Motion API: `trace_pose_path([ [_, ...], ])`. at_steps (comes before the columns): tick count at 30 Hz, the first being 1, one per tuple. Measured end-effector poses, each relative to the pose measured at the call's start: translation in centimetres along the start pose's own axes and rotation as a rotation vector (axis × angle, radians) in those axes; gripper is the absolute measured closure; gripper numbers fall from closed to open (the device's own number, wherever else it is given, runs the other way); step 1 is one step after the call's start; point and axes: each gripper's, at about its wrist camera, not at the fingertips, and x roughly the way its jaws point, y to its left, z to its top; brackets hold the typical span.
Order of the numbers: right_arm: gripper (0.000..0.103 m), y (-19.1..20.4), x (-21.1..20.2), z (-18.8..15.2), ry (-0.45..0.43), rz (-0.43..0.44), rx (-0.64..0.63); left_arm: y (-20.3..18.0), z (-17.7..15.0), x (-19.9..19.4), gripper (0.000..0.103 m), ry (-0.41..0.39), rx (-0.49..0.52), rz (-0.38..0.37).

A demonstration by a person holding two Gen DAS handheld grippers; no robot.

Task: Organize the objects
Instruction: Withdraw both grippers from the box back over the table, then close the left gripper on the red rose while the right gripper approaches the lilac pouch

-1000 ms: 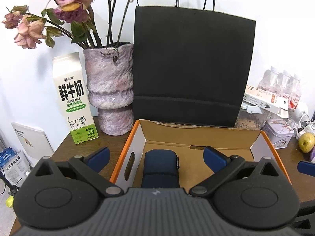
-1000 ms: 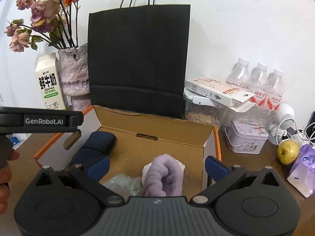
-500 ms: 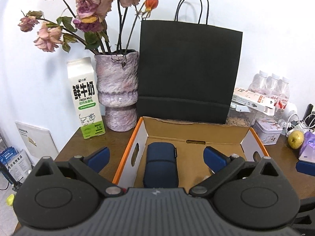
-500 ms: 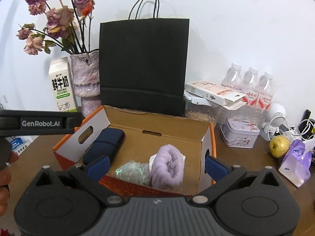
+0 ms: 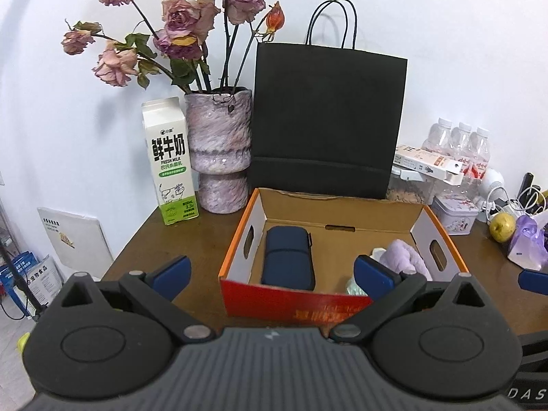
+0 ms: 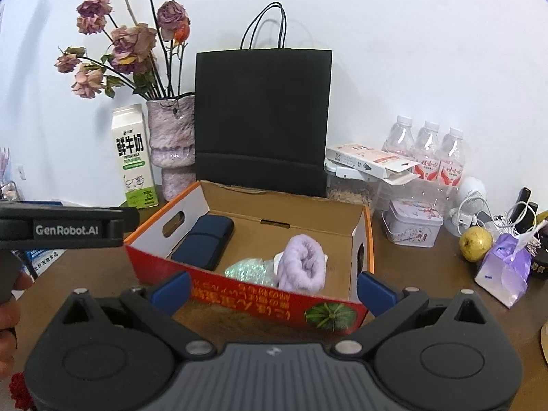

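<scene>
Nearest you, both tools are empty: your left gripper (image 5: 270, 274) and your right gripper (image 6: 272, 289) hang with jaws spread wide just short of the cardboard box (image 6: 246, 294). Inside the box, against its left wall, lies the navy zip case (image 5: 287, 260); it looks semi-stiff and light, so pinch it across its narrow width, near the middle. At the box's right end sit the rolled lilac fluffy cloth (image 6: 303, 263) and, touching it on the left, a crinkly iridescent bundle (image 6: 250, 270) (both look soft and will squash, so grip gently and deep). Beyond the box's right wall stand a floral tin (image 6: 412, 227) and a pear (image 6: 476, 243); behind the box, a black paper bag (image 6: 262, 120), upright.
</scene>
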Motion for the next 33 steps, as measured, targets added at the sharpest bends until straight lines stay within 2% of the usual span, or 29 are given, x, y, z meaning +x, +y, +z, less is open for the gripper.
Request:
trace_pose_path([
  [22,0.000,1.4,-7.2,-5.6,-0.033,0.014,-0.022,2.9,-5.3,-7.6,0.000,-0.010,-0.023,0.017],
  [33,0.000,1.4,-10.2,-8.7,-0.052,0.017,-0.023,4.9,-8.4,-10.1,0.000,-0.002,-0.032,0.029],
])
